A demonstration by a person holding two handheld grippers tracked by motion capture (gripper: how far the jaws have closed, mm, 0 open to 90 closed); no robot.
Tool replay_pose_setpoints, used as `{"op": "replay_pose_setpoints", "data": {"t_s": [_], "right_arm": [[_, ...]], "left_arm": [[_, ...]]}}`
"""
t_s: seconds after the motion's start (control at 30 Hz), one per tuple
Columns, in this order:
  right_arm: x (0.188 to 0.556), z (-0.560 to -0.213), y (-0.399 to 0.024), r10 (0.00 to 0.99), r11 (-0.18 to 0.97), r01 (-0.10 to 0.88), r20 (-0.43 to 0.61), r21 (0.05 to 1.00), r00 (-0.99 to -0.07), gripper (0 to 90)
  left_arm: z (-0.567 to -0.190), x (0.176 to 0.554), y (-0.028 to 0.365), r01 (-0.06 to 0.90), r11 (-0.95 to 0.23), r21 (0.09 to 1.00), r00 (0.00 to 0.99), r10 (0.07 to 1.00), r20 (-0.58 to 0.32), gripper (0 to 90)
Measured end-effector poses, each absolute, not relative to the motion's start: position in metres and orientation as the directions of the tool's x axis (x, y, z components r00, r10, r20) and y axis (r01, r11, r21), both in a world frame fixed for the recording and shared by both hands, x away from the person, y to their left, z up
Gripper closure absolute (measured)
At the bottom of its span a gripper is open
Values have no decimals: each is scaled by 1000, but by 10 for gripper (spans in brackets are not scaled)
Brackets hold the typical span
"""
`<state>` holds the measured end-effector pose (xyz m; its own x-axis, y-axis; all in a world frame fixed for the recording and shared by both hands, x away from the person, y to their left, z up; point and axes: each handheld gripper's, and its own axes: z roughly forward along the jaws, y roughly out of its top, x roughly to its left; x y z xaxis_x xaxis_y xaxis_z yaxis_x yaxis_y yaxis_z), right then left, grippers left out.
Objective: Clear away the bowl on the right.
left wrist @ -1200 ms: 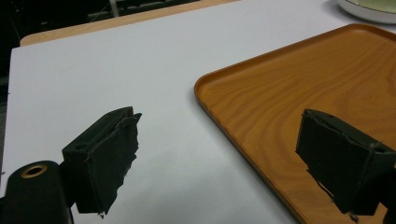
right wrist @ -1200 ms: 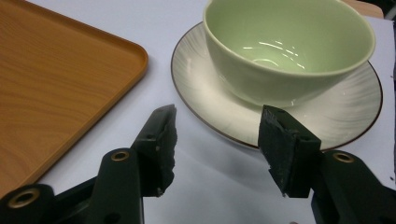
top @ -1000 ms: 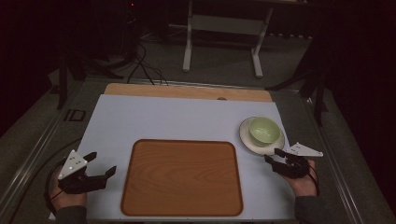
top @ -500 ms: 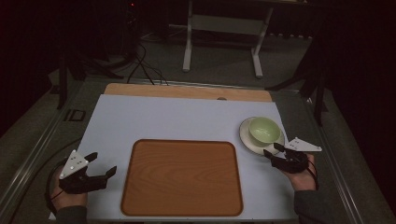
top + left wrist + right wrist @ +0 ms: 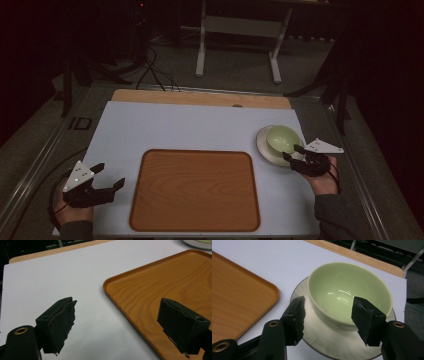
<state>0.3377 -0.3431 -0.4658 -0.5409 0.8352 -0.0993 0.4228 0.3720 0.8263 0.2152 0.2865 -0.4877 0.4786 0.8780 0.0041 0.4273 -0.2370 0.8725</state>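
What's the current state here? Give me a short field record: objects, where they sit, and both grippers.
surface: white mat on a wooden table
tray: wooden tray, centre near edge, nothing on it
bowl: green bowl, upright, nothing in it, sitting on the plate
plate: cream plate, right of the tray, apart from it
left gripper: open, at the tray's left edge, holding nothing
right gripper: open, one jaw outside the bowl's near wall and one over its rim, not closed on it
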Motion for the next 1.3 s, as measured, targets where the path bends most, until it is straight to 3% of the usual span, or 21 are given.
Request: {"op": "replay_pose_setpoints", "data": {"t_s": [0.73, 1.3], "right_arm": [[367, -463, -340, 847, 386, 437, -125, 812, -516, 378], [381, -466, -352, 880, 361, 470, -127, 806, -457, 262]], "left_arm": [[-487, 214, 287, 415, -237, 878, 481, 877, 9, 144], [-487, 215, 287, 418, -238, 877, 481, 877, 9, 144]]}}
